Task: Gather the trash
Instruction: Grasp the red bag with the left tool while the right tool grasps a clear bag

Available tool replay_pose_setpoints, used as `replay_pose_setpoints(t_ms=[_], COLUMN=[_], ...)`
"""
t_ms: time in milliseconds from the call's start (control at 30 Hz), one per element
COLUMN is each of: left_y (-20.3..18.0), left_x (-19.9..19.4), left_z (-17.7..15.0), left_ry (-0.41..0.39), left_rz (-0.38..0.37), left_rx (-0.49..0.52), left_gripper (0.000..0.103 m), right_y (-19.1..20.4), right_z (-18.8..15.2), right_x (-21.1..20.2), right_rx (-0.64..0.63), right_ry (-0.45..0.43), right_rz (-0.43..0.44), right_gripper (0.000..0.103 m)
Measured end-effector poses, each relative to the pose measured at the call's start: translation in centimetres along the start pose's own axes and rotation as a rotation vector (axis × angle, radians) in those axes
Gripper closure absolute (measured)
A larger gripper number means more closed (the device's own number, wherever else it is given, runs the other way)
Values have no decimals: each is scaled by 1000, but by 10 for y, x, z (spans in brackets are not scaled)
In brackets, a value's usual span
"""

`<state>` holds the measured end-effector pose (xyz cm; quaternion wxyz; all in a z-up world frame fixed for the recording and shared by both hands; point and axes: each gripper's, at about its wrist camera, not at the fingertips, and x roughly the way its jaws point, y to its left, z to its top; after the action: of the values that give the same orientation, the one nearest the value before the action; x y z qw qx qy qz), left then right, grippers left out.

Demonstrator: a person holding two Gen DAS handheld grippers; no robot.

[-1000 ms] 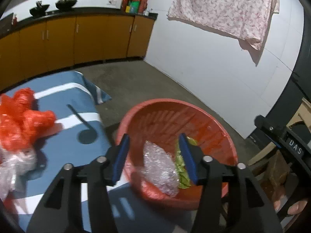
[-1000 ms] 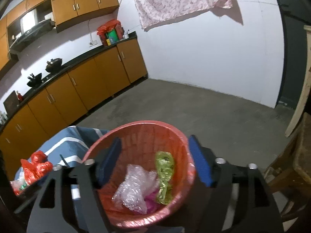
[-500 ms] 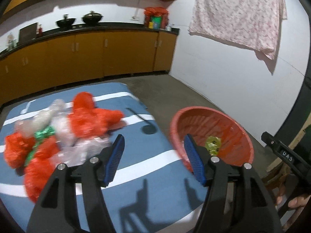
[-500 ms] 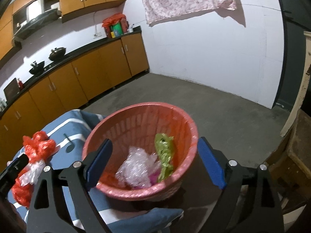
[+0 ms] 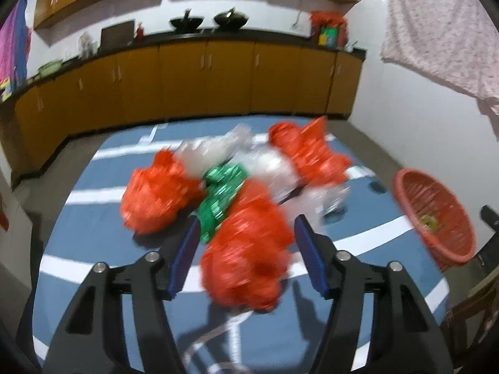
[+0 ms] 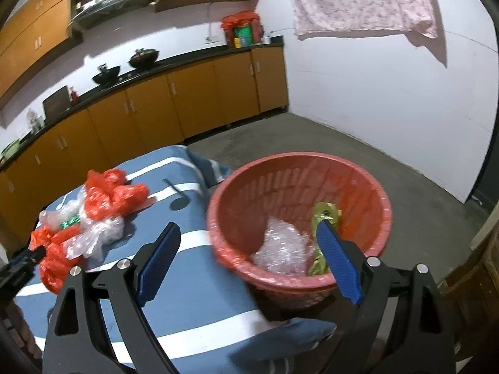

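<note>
Two grippers in play, left one is the one that matters now. Left gripper (image 5: 246,249) points down at the trash pile on the blue striped cloth (image 5: 93,227); its jaws stand apart with nothing clamped, and they have just been closing a little with the nearest orange-red bag (image 5: 249,249) sitting in line between the blue pads. Frame is motion-blurred, so I cannot tell if the pads touch the bag yet; looks like they do not.

Key relation: that bag lies straight ahead of the left gripper, centred in the gap, long axis roughly running away from the camera. Just behind it a green foil wrapper (image 5: 221,193), then a second orange-red bag (image 5: 156,193) to the left, clear plastic (image 5: 212,149) and a third orange bag (image 5: 308,155) farther back.

Red basket (image 5: 436,215) sits off the cloth's right edge, well apart from the pile.

Right gripper (image 6: 246,255) is wide open, empty, hovering by the basket, which already holds clear wrap (image 6: 280,249) and a yellow-green wrapper (image 6: 324,215). Pile is far to its left, so the left hand is clearly nearer.

Likely next: straight push forward and squeeze, then swing right to the basket.
</note>
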<state>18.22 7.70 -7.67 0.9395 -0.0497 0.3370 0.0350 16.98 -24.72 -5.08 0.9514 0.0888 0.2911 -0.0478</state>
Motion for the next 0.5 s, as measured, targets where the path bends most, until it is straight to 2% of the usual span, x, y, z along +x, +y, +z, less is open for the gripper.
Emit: replay_pose_setpoints(t_ms=[67,233,500], left_y=[9,10,7], left_x=[7,17,27], left_z=[-4,-9,-9], left_ry=[32,55,76], left_rz=[-10,-45,-109], left_rx=[-18,-22,-15], left_gripper=[51,54,81], right_y=[9,29,57], right_z=[-2,-4,-10], right_x=[-1,-1,4], right_rx=[-19,-66,-121], right_ry=[3,10,27], right_rz=[11,29,60], right_gripper=[14,15,15])
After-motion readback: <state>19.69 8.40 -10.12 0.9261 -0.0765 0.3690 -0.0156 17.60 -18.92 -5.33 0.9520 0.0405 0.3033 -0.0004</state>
